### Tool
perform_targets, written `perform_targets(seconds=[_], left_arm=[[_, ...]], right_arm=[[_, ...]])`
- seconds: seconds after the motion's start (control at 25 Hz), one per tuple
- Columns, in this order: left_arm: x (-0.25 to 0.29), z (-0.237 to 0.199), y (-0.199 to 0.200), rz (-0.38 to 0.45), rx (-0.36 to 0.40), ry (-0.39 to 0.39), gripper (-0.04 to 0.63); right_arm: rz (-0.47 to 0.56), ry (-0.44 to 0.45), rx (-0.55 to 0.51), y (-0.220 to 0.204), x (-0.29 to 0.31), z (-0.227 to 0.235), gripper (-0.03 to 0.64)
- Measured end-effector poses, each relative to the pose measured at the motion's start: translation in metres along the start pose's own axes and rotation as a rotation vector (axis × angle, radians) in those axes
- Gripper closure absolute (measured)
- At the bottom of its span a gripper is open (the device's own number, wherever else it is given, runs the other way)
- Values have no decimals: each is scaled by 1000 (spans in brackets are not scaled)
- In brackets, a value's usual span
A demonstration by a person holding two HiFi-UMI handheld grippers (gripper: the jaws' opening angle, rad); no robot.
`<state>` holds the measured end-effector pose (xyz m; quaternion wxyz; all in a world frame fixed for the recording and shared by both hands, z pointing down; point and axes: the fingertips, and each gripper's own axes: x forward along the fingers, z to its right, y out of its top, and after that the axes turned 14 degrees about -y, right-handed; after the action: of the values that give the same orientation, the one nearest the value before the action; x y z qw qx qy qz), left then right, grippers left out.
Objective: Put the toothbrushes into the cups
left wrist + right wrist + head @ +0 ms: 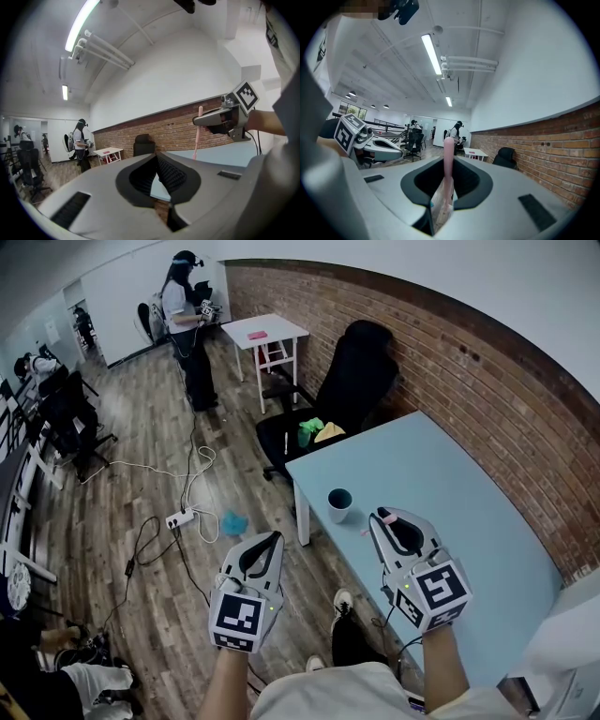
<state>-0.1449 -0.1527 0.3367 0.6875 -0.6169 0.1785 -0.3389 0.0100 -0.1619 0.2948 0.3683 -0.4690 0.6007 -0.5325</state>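
A dark teal cup [338, 503] stands near the left edge of the light blue table [469, 521]. My right gripper [386, 519] hangs just right of the cup, over the table. It is shut on a pink toothbrush [448, 154] that stands upright between the jaws, and in the left gripper view the pink toothbrush [198, 136] hangs below the right gripper [201, 121]. My left gripper [274, 538] is off the table's left side, above the wooden floor. Its pads [164, 176] meet at the tips with nothing between them.
A black office chair [352, 381] with green and yellow items on its seat stands at the table's far end. Beyond it are a small white table [267, 332] and a standing person [187, 324]. A power strip [178, 518] with cables lies on the floor. A brick wall [487, 371] runs along the right.
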Motion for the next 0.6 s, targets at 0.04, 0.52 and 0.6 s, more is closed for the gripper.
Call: perform_targets(seconds=[0.04, 0.52, 0.6], left_arm=[[2, -2, -1, -1, 0, 0, 583], [56, -44, -19, -41, -20, 11, 583], [67, -51, -23, -49, -29, 11, 583]], right_arm=[[1, -1, -2, -1, 4, 1, 552], [-39, 42, 16, -32, 75, 15, 552], [-47, 51, 17, -36, 89, 19, 552]])
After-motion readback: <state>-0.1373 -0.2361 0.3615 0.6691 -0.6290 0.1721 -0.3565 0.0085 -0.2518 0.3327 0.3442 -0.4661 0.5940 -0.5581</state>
